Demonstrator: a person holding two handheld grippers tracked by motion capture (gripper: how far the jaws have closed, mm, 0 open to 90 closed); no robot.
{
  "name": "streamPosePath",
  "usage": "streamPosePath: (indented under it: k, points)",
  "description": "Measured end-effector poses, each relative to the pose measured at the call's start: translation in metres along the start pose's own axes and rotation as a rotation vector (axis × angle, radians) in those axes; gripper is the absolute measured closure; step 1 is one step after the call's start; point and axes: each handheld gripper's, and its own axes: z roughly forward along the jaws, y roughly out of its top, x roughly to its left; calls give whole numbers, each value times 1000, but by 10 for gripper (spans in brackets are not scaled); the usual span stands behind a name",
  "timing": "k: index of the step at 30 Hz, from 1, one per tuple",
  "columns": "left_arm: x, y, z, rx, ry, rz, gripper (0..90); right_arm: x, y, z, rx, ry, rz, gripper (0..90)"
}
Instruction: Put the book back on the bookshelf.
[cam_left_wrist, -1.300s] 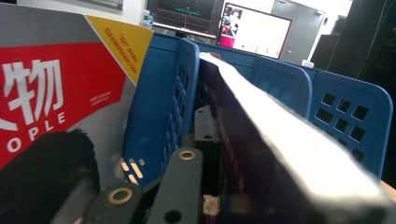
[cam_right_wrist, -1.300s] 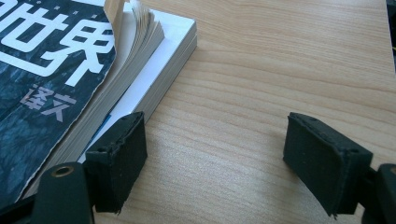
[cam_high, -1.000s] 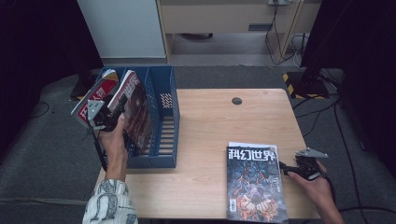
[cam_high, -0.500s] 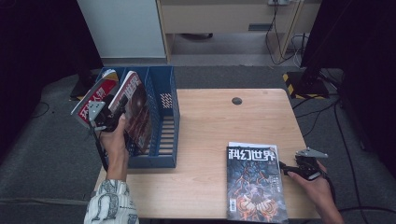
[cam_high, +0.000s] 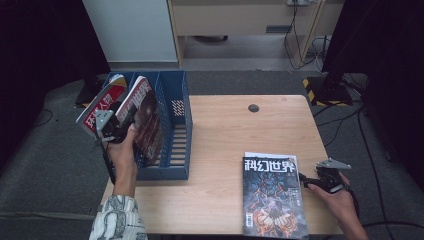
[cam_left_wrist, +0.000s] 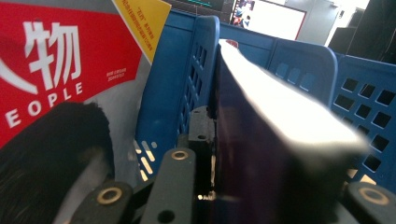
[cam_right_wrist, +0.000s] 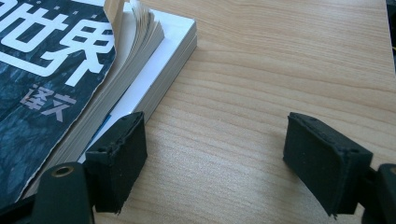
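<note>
A dark-covered magazine (cam_high: 145, 117) leans upright in the blue file rack (cam_high: 175, 132), beside a red-covered magazine (cam_high: 100, 107) in the left slot. My left gripper (cam_high: 126, 115) reaches in from the rack's left. Its jaws have just been opening. In the left gripper view the dark magazine (cam_left_wrist: 271, 140) stands between them, with a sliver of light beside the left pad (cam_left_wrist: 201, 135). My right gripper (cam_high: 305, 180) lies open on the table at the right edge of a black magazine (cam_high: 272, 195) lying flat. In the right gripper view its left pad (cam_right_wrist: 119, 158) sits by that magazine's page edges (cam_right_wrist: 154, 79).
The wooden table (cam_high: 225, 135) carries the rack at its left end and a small black round disc (cam_high: 254, 107) near the back. The rack's walls (cam_left_wrist: 182, 79) close in on both sides of the left gripper. Bare wood (cam_right_wrist: 280, 70) lies to the right of the flat magazine.
</note>
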Motion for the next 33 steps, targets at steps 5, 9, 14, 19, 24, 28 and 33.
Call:
streamPosePath:
  k: [5,9,14,19,24,28,33]
  points:
    - [2,-2,-7,7,-6,-30,736,0,0,0,-3,-3,-1,216]
    - [3,-4,-15,6,-7,-33,692,0,0,0,-3,-3,-1,215]
    - [-1,-11,-28,6,-17,-31,606,0,0,0,-1,-2,0,215]
    - [-3,-21,-42,8,-11,-11,561,1,0,0,-1,-4,4,215]
    - [-2,-26,-55,42,7,15,535,1,0,0,1,-5,4,215]
    - [0,-31,-65,52,22,14,517,1,1,0,4,-4,5,213]
    - [-2,-39,-80,89,33,49,489,0,2,1,13,-4,5,203]
